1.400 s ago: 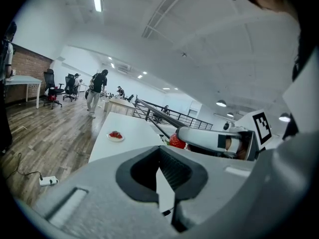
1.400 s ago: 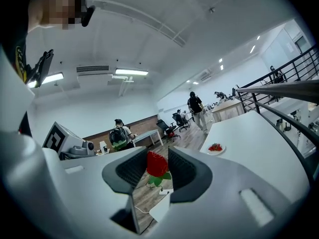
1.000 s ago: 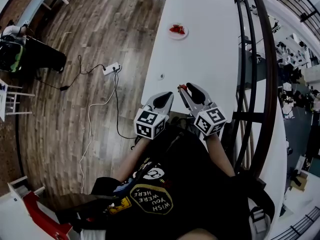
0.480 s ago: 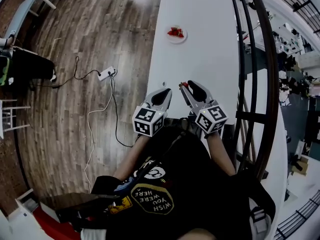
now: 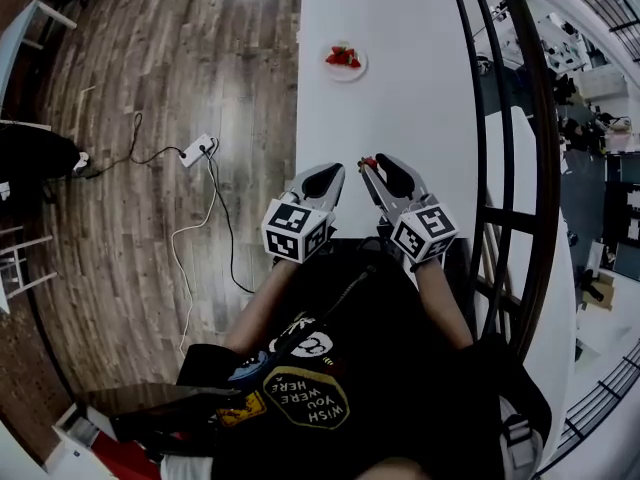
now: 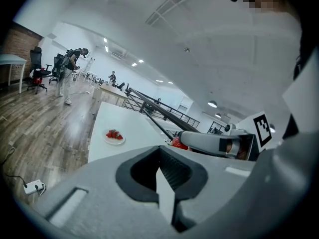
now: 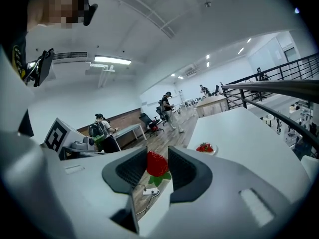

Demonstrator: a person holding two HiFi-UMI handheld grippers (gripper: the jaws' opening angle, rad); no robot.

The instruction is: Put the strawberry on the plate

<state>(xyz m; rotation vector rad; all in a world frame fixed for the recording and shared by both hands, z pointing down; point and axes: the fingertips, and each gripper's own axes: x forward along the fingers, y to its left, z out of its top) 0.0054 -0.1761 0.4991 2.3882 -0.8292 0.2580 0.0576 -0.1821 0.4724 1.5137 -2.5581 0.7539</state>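
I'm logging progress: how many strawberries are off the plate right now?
1: the strawberry held between the right gripper's fingers, over the table's near end. The plate far along the table holds a red cluster; no loose ones show.

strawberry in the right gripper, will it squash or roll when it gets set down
Probably soft: the strawberry is pinched between the ribbed fingers of the right gripper, so a harder squeeze might bruise it. The ribbing likely limits slipping. Its rounded shape could roll once released on the plate.
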